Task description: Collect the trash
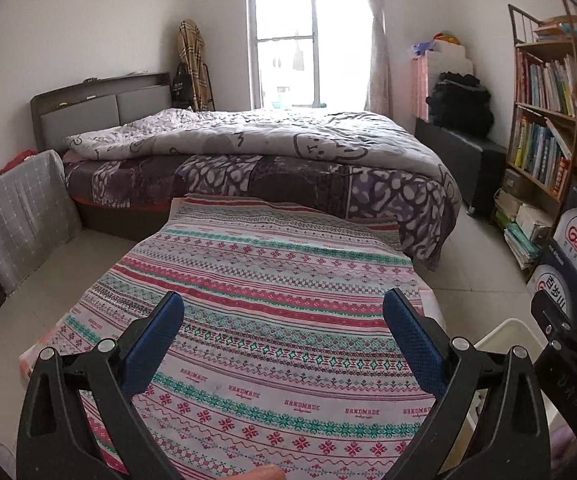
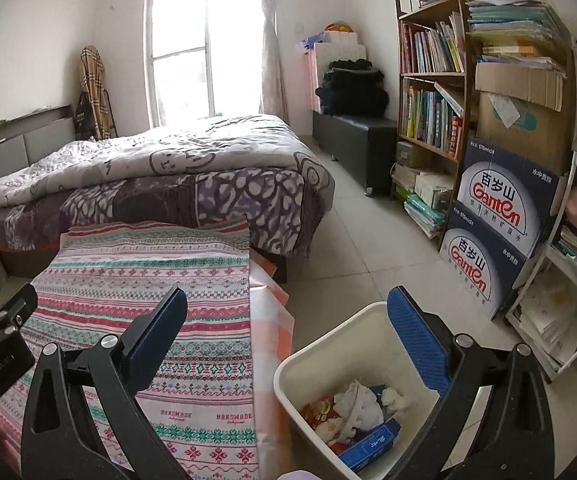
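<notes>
Left gripper (image 1: pixel 282 312): right up close, blue pads spread wide, nothing between them, hovering over the cloth.
Right gripper (image 2: pixel 288 308): also gaping, empty, sitting above the gap between table edge and bin.
Patterned cloth (image 1: pixel 272 264): striped, "HANDMADE" printed on it, covers the table (image 2: pixel 272 320), no litter on top.
Bin (image 2: pixel 320 344): cream plastic, on the floor just beside the table's right edge.
Trash (image 2: pixel 352 412): all inside the bin, crumpled white paper, a red snack wrapper, a flat blue box.
Bed (image 1: pixel 256 152): behind the table, grey cartoon quilt.
Bookshelf (image 2: pixel 432 92): right wall, packed.
Water cartons (image 2: pixel 496 224): 2 stacked beside the shelf, near the bin.
</notes>
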A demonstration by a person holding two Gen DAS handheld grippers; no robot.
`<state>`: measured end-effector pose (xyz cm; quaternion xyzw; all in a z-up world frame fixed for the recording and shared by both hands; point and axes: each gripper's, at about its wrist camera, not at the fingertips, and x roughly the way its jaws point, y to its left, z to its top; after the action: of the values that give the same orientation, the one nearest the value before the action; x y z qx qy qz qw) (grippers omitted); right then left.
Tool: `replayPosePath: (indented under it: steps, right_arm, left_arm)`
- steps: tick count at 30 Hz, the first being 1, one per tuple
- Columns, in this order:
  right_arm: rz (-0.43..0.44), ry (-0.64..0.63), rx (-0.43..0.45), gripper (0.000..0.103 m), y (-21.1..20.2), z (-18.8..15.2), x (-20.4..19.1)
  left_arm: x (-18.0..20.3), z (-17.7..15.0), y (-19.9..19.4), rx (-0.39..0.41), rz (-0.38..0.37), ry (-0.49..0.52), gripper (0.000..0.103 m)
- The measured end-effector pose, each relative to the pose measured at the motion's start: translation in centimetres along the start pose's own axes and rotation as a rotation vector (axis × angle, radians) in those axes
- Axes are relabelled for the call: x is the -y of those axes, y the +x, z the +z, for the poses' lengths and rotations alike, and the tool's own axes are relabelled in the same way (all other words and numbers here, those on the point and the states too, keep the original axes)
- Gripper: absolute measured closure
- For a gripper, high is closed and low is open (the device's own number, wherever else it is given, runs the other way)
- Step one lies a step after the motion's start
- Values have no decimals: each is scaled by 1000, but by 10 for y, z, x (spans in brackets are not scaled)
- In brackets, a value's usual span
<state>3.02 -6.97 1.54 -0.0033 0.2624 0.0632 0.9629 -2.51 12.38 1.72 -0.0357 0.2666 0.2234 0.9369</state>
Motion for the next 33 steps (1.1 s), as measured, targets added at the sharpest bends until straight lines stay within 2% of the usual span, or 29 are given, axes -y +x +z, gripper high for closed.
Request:
replayPosePath:
  steps: [33]
  right_arm:
    - [16, 14, -51, 7, 8, -4, 4]
  left_arm:
    - [4, -5, 5, -12, 9, 21, 6]
